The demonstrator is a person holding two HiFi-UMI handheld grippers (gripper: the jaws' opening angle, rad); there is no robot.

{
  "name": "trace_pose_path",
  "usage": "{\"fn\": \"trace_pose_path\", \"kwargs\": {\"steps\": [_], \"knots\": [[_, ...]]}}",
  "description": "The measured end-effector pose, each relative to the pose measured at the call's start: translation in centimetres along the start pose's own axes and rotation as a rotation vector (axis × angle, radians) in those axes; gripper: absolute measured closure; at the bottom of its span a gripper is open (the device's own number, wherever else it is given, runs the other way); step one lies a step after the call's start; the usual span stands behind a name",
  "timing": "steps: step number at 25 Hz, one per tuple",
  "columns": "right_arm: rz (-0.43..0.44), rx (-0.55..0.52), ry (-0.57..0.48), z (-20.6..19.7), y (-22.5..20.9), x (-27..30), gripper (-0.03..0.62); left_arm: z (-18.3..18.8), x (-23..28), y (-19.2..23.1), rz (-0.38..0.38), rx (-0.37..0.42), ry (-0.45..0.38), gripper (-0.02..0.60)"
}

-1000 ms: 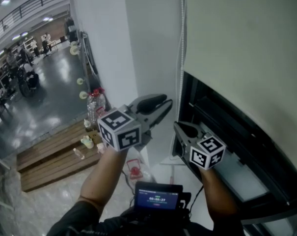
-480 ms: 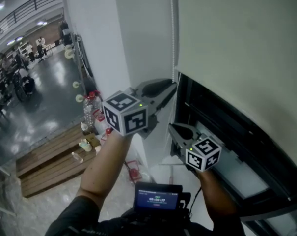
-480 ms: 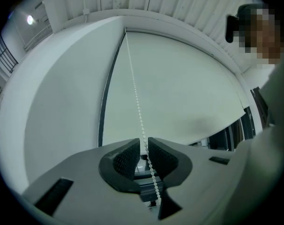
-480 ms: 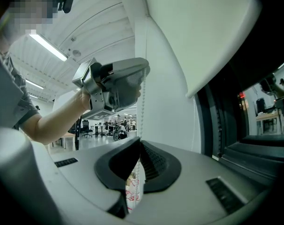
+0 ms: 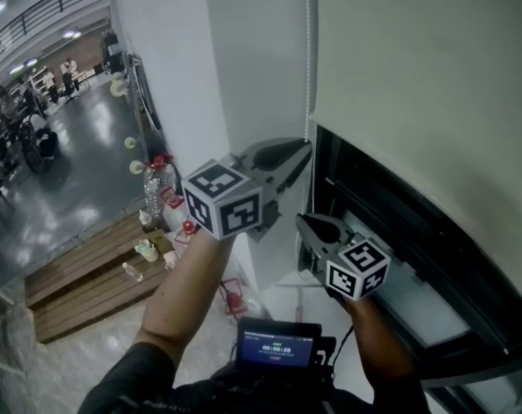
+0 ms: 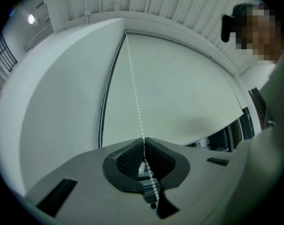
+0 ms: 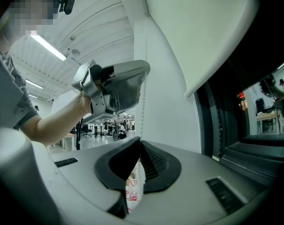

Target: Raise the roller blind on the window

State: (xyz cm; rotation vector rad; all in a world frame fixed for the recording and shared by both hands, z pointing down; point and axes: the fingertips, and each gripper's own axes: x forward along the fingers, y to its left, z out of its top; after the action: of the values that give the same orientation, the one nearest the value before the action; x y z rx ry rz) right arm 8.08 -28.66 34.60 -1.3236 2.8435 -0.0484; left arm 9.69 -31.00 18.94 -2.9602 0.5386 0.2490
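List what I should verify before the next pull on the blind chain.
1. Left gripper on the white bead chain: ok; its jaws have just been closing and the tips pinch it.
2. Right gripper shut on the same chain, below the left: ok.
3. Chain straight above the left gripper: ok.
4. Cream fabric roller blind raised: not ok; it covers most of the window.
5. Which strand raises it: cannot tell.

The scene is taken from the head, steeply downward, with the left claw (image 5: 302, 160) and right claw (image 5: 305, 224) close below and the roller blind (image 5: 416, 76) at the right. A near, upward view is given along the left claw's jaws, a level one along the right claw's. The roller blind and bead chain (image 5: 309, 59) are shared by all three views, and the left claw is also caught in the right gripper view.
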Motion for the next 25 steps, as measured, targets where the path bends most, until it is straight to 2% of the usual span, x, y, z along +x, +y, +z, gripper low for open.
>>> {"fn": "trace_pose_path", "kwargs": {"steps": [4,11,16,25], "knots": [[0.000,0.001,-0.001,0.1,0.1,-0.1,0.588,0.1,-0.2,-0.5,-0.018,0.014,-0.020,0.566],[0.011,0.005,0.017,-0.9,0.2,0.1,0.588,-0.8,-0.4,-0.8,-0.005,0.033,-0.030,0.568],[0.012,0.027,0.039,-2.3,0.1,0.0,0.589,-2.0,-0.5,-0.9,-0.008,0.009,-0.027,0.568],[0.010,0.049,0.089,-4.8,0.0,0.0,0.589,-4.3,-0.9,-1.7,0.015,0.015,0.005,0.568]]}}
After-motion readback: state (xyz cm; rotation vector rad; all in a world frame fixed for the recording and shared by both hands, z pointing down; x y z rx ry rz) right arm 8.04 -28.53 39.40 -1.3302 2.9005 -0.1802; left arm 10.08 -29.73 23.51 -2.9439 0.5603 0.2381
